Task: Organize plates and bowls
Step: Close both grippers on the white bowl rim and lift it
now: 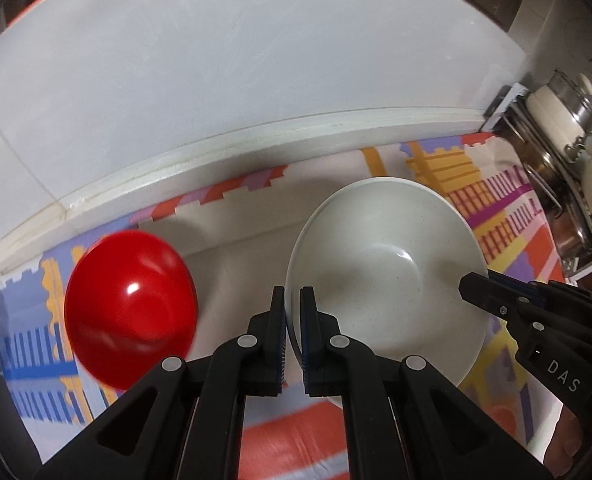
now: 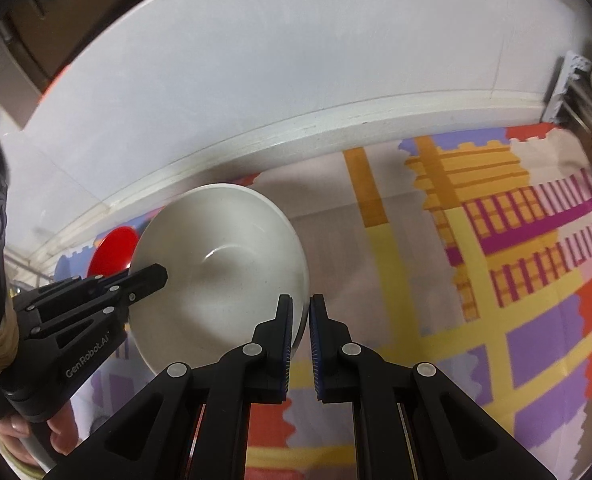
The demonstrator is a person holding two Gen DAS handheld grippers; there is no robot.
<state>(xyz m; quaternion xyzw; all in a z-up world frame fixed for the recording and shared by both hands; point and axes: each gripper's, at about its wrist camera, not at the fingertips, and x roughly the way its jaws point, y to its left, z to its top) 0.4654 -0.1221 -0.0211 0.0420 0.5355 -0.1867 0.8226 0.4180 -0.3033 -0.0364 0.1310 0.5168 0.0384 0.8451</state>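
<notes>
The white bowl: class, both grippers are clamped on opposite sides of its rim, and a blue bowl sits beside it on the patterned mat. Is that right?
Not quite. The bowl beside the white bowl is red, not blue, as the left wrist view shows. The left gripper and right gripper do clamp opposite sides of its rim, above the patterned mat.

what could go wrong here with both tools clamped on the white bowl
1. Each tool, left and right, pinches only the thin rim of the white bowl; the glossy rim could slip out.
2. If the hands drift apart or twist unevenly, the bowl may tip or wrench free.
3. The red bowl sits close beside; a swing could knock it.
</notes>
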